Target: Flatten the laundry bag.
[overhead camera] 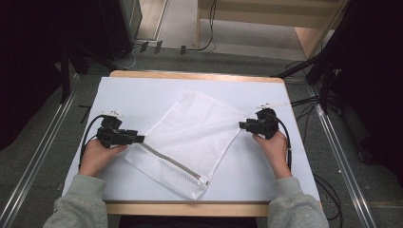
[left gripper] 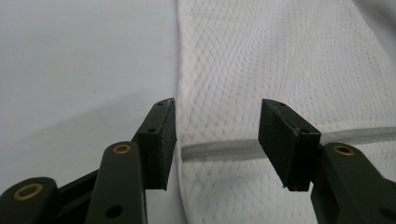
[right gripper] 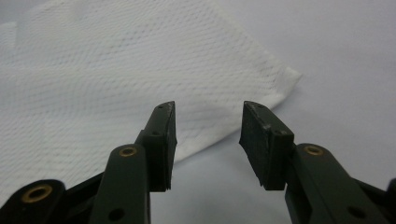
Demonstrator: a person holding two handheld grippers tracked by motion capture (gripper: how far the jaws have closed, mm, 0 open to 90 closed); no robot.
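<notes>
Left hand-held gripper (overhead camera: 139, 139) open, empty, at mesh bag (overhead camera: 190, 142) zip corner; right hand-held gripper (overhead camera: 242, 125) open, empty, at right corner; I see bag slanting between.

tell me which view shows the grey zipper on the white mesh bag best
The high view: the grey zipper runs whole along the white mesh laundry bag to its red-tipped end. The left gripper view shows a short stretch close up; the right gripper view shows mesh.

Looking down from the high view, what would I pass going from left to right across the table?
Left black two-jaw gripper → white mesh laundry bag with a grey zipper → right black two-jaw gripper, all on the white-topped table.
</notes>
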